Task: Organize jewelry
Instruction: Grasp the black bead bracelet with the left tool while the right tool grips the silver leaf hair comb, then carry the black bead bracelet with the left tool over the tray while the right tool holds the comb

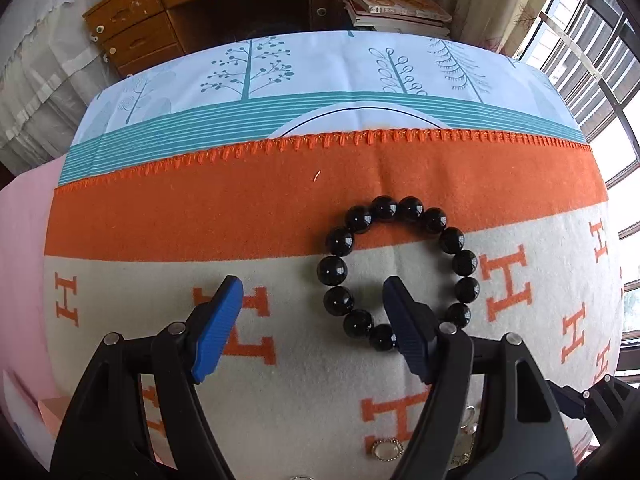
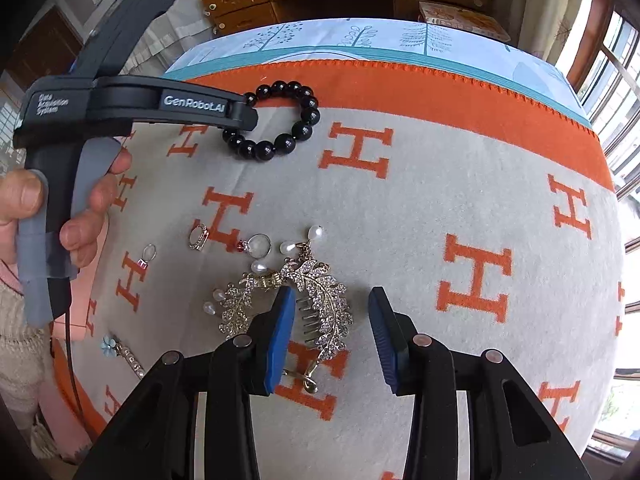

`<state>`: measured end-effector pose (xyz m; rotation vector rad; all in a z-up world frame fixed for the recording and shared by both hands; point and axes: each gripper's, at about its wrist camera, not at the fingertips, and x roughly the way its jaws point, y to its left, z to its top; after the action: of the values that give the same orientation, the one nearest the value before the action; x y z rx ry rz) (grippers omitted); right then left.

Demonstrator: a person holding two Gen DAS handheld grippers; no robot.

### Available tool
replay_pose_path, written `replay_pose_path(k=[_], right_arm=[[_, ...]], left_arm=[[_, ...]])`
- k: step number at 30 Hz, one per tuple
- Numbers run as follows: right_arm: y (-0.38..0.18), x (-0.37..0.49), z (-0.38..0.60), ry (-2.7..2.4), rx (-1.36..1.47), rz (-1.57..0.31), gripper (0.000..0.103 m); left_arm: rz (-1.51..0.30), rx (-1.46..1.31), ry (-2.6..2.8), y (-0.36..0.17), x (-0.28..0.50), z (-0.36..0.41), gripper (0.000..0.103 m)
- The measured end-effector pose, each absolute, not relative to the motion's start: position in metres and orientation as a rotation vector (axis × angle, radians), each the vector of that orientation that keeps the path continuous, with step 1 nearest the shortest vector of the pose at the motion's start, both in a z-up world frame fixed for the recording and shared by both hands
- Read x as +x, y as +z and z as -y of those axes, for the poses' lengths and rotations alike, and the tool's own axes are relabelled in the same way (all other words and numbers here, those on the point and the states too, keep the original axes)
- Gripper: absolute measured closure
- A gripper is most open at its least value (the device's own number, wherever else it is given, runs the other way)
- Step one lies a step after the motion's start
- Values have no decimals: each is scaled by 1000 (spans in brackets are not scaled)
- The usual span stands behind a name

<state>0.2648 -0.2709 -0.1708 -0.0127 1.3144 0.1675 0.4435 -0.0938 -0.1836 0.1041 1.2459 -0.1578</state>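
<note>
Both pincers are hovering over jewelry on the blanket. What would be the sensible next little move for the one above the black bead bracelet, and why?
Probably shift the left gripper slightly toward the black bead bracelet, then close. Its jaws stand open, but only one finger sits inside the ring near the closest beads; the other is out on bare blanket, so no bead lies squarely between them yet.

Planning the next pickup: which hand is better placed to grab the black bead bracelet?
Left. The left gripper is open, with one of its blue fingers inside the black bead bracelet. The right gripper is over the rhinestone leaf hair comb.
</note>
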Motion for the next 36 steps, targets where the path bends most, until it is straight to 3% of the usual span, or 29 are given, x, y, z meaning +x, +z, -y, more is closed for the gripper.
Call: replay_pose_path(k=[3, 4, 5, 6, 8, 15, 23, 36], right_arm=[[-171, 264, 264, 173, -66, -1311, 65], [-171, 263, 262, 172, -85, -1310, 68], [-170, 262, 259, 179, -91, -1307, 77], [-169, 262, 259, 187, -81, -1307, 77], [-167, 262, 261, 193, -57, -1309, 79], [-154, 260, 272, 180, 37, -1282, 81], [-124, 242, 272, 167, 58, -1231, 81], [-63, 191, 228, 202, 26, -1136, 81]], left_arm=[[-1234, 102, -152, -184, 447, 96, 34], [-1228, 101, -149, -184, 448, 96, 38], [-1226, 91, -149, -183, 448, 96, 48], [-1229, 65, -156, -183, 448, 96, 56], [-1224, 57, -133, -180, 447, 97, 90], [-1201, 36, -112, -171, 430, 93, 91], [-1121, 37, -148, -126, 384, 73, 91], [-1019, 13, -100, -43, 286, -24, 91]])
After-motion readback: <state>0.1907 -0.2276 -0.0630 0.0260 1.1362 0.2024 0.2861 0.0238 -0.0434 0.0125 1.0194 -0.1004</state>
